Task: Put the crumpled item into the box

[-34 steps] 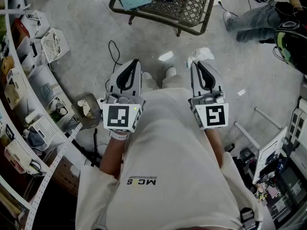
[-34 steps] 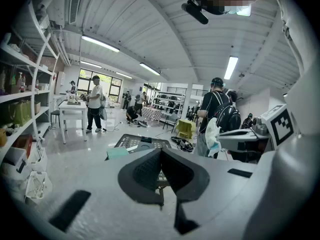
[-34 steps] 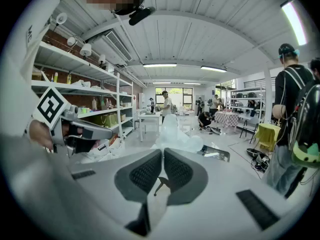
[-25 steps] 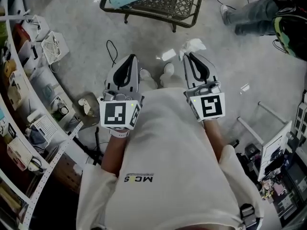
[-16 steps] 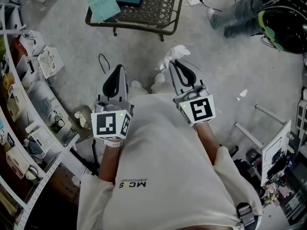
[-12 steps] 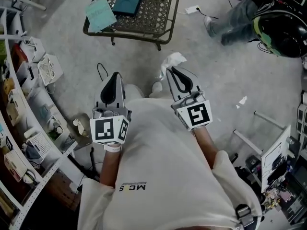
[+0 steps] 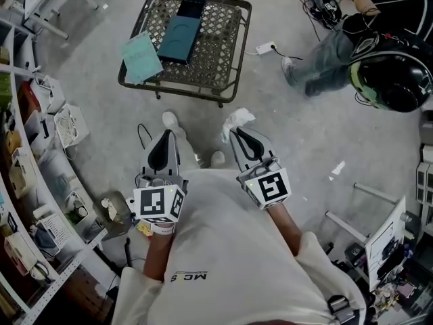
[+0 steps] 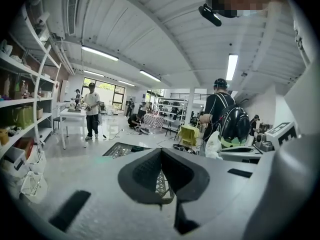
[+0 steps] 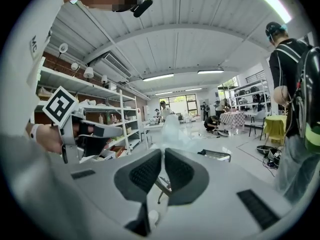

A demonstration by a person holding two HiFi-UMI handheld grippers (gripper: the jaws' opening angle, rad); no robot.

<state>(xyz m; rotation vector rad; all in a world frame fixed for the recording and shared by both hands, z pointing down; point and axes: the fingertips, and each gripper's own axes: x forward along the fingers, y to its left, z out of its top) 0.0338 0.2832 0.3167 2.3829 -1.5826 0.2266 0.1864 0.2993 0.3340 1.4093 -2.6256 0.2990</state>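
Note:
A crumpled white item (image 7: 237, 118) sticks out from the tips of my right gripper (image 7: 234, 128), which is shut on it at waist height above the floor. In the right gripper view the white item (image 9: 172, 129) rises just beyond the closed jaws. My left gripper (image 7: 164, 133) is level with it on the left, shut with nothing in it; its view shows the pads (image 8: 150, 171) pressed together. Ahead stands a metal mesh table (image 7: 216, 59) that carries a dark teal box (image 7: 177, 38) and a light teal sheet (image 7: 139, 57).
Curved shelving with white bins (image 7: 30, 154) runs along the left. A seated person with a black helmet (image 7: 394, 80) is at the upper right. A white power strip (image 7: 264, 47) and cable lie on the floor beside the table. Equipment crowds the lower right corner.
The mesh table has come from the frame's top edge fully into view, and both grippers sit lower in the frame. The right gripper still holds the white item.

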